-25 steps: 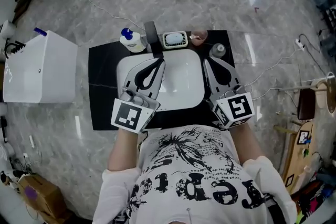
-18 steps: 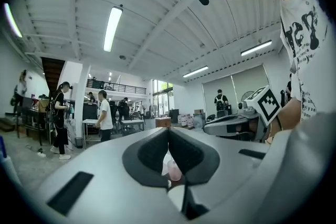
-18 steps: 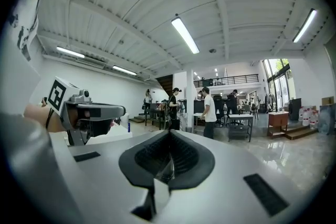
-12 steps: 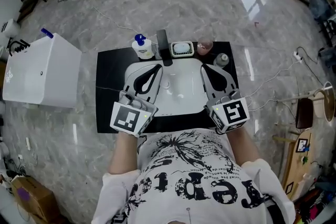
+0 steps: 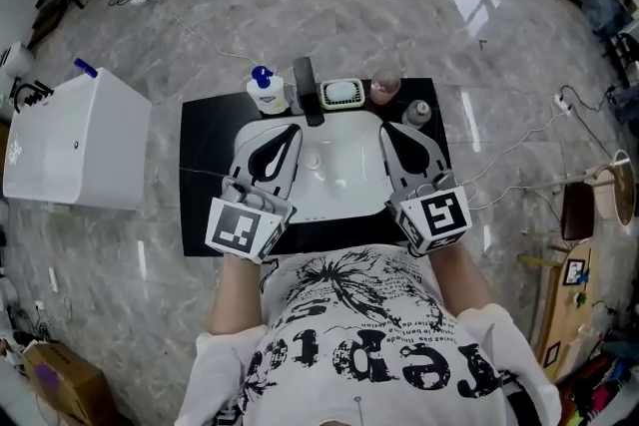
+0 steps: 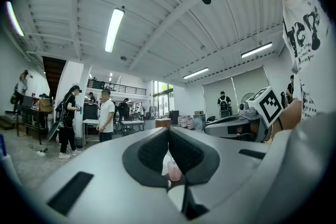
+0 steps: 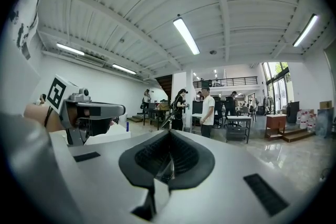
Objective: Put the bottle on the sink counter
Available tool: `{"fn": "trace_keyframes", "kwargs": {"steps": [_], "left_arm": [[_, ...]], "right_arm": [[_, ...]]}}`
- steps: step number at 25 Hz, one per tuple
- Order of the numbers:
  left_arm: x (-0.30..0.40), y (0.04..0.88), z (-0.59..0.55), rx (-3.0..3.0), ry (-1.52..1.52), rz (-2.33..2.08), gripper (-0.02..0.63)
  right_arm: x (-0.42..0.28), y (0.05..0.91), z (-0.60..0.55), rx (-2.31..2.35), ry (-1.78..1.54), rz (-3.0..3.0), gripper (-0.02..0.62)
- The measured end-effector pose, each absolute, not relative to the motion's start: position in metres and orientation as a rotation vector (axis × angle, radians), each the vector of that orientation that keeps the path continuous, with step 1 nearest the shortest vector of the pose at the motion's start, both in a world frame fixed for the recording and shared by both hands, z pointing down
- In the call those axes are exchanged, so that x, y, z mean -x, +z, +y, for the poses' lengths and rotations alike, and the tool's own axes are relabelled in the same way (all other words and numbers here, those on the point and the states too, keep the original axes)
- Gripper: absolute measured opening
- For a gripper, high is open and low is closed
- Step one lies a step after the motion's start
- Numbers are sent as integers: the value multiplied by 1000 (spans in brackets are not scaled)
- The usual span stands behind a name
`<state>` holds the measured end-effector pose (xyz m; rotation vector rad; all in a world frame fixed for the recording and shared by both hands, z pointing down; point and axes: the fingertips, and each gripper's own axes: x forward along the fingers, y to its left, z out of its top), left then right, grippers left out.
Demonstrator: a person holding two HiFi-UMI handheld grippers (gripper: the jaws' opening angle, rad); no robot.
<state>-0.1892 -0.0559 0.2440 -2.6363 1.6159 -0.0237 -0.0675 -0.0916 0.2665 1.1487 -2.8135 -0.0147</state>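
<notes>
The person's hands are held low and close to the body, with the left gripper (image 5: 290, 130) and right gripper (image 5: 386, 129) side by side over the white sink (image 5: 339, 177), pointing away. Each pair of fingers is pressed together on nothing. Beyond them the bottle (image 5: 267, 94) stands on the black surface (image 5: 205, 177), just left of the faucet (image 5: 305, 93). Since a second ago, grippers and bottle have barely shifted.

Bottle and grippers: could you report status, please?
Left gripper and right gripper shut, empty, over sink. Bottle upright beside faucet, untouched. Nothing blocking it.
</notes>
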Motion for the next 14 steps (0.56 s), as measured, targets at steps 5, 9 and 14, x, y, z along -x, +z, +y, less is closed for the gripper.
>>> {"fn": "trace_keyframes", "kwargs": {"steps": [5,9,14], "left_arm": [[189,246,-59,2635,-34,1623,15],[187,246,-59,2637,-37,1627,15],[185,245,-61,2633,-39,1628,15]], "right_arm": [[64,269,-94,-1167,-8,-2801,14],[63,268,-95,-1168,-5,-2801,14],[61,267,-97,-1170,-3,-2804,14]]}}
